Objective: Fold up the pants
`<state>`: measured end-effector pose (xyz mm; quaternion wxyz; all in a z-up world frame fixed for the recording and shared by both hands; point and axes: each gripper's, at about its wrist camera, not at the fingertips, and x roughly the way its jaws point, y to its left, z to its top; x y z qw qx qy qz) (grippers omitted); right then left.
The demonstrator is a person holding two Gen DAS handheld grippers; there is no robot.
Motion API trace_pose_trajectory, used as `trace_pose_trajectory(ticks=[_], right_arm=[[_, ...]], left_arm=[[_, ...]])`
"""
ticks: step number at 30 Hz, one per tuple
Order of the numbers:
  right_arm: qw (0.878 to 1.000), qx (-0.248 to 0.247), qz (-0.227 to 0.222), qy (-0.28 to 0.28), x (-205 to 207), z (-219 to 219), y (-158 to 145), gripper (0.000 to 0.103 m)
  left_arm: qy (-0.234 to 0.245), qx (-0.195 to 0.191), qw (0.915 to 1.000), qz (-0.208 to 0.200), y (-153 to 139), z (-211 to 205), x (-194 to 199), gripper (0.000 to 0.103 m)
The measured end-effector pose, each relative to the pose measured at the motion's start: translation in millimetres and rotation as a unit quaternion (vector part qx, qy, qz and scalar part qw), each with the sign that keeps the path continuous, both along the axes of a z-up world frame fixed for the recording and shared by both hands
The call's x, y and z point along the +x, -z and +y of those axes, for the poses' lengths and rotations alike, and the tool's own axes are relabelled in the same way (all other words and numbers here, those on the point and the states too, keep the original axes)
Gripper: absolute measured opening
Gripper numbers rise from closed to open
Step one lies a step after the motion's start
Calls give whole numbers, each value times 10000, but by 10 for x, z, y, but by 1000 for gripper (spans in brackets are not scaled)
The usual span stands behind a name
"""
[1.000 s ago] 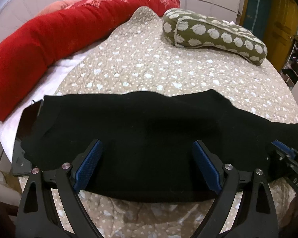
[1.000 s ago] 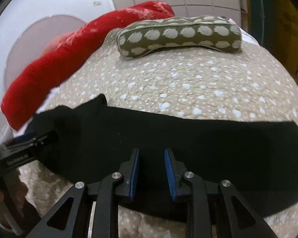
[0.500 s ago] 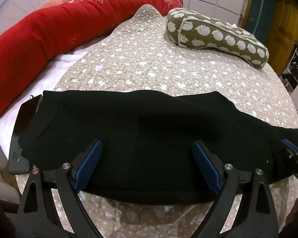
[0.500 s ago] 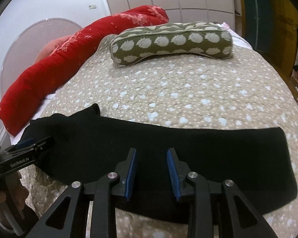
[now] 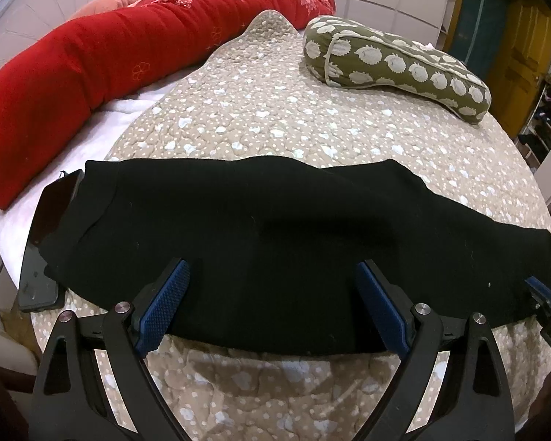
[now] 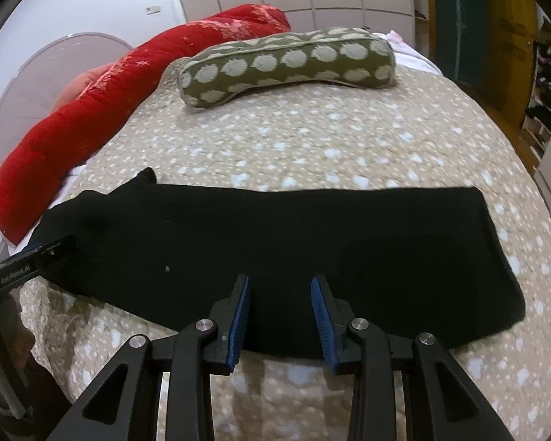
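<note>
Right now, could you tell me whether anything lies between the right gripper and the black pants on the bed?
Nothing visible does: the right gripper, jaws open, hangs directly over the near edge of the black pants with only air between.

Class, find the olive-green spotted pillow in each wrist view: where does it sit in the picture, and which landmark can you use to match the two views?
Left wrist view: the olive-green spotted pillow lies upper right, at the far side of the quilt.
Right wrist view: the same pillow lies upper centre.
Shared landmark: the red bolster, to the pillow's left in both.
</note>
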<state>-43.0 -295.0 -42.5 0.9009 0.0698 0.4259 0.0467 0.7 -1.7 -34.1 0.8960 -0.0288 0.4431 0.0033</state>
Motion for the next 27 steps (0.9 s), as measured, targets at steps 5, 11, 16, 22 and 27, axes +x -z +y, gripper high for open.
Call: trace_pose_trajectory(ticks=[5,11,16,22,27], right_arm=[[9999,-34,-42,96,-87,-86,-62,34],[9995,-99,-67,277,-208,-220,-88,36],[9993,-107,-30,370,-252,-306,-52,36],[9983,-106,21,568,-285,-498,77,36],[9977,16,-3,685,-354,-672,60,36]], left_arm=[[56,-34,9999,-93,-81,-41,-70,92],[135,-35,9998,-110,-92,-107,-119,92],[223,31,9997,-72,-61,-203,-136,92],[534,50,9985,-111,-109,-417,-177,92],[883,59,9961,-33,-97,-680,-142,92]])
